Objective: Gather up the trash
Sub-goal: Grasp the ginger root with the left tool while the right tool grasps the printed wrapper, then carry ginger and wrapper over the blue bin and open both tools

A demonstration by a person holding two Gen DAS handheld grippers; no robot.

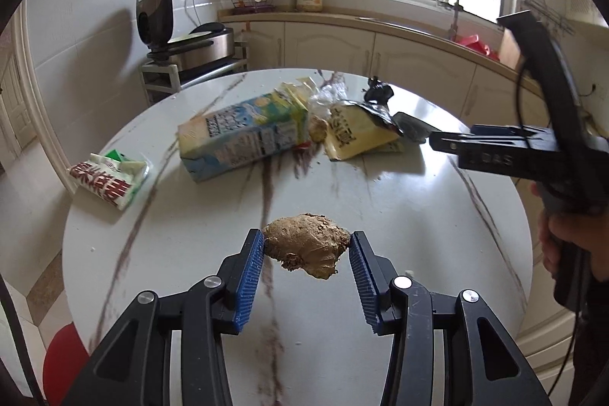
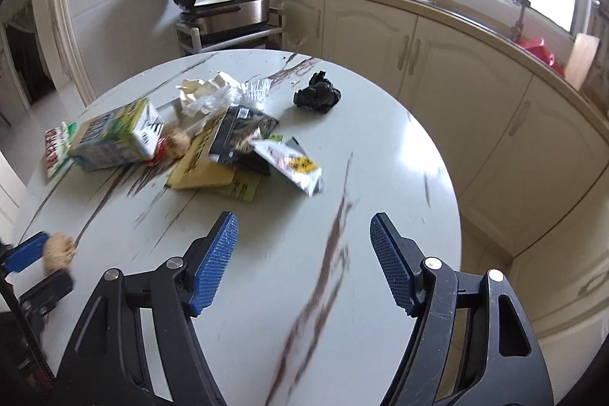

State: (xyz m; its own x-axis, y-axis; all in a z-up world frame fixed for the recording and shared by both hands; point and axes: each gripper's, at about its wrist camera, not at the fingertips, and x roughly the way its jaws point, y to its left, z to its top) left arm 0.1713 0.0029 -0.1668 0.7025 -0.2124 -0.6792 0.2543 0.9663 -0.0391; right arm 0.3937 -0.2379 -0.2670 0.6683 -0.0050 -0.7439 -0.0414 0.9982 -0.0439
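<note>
Left wrist view: our left gripper (image 1: 306, 246) pinches a brown lump (image 1: 306, 248) above the round table (image 1: 418, 223);
Right gripper (image 2: 304, 234): we see jaws spread, nothing between them

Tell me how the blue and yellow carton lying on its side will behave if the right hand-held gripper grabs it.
The carton looks boxy and stiff, so it will probably keep its shape, though its panels may dent if it is empty. It appears wide for the right hand-held gripper, so gripping the narrow side seems safer. Flat faces suggest it would slide, not roll.
</note>
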